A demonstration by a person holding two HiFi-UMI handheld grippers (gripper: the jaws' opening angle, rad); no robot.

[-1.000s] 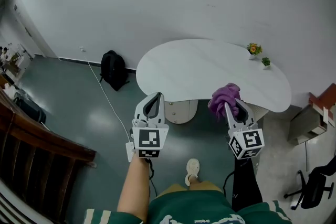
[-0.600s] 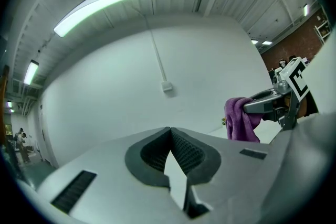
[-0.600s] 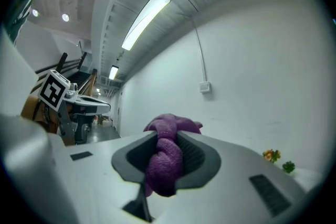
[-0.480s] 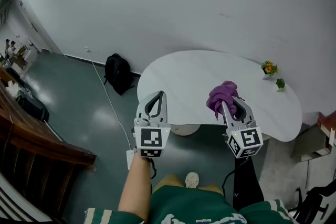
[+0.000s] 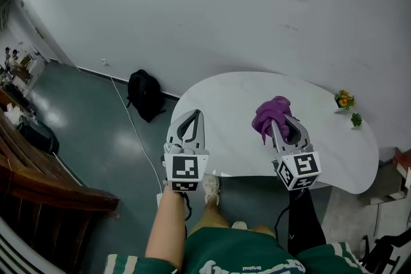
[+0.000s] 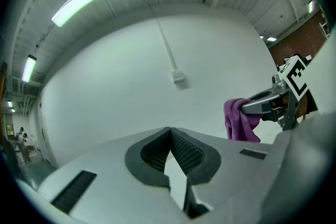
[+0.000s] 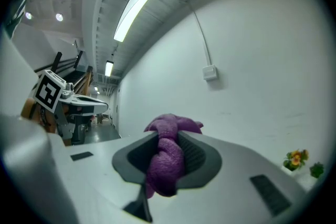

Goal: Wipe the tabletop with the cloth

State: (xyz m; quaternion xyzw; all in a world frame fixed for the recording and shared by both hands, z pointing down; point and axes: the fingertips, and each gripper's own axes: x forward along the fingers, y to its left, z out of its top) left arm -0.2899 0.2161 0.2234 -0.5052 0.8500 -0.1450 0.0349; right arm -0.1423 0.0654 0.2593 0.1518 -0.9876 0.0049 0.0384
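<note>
One soft, light cloth (image 5: pixel 271 115) is bunching, pinched by your right gripper (image 5: pixel 284 126); probably regrip flatter; left gripper (image 5: pixel 192 117) is pressing jaws together, empty.

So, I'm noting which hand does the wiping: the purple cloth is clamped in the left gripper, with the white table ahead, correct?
Not the left. The purple cloth is clamped in the right gripper, as the right gripper view shows; the left gripper is shut on nothing. The white table does lie ahead.
</note>
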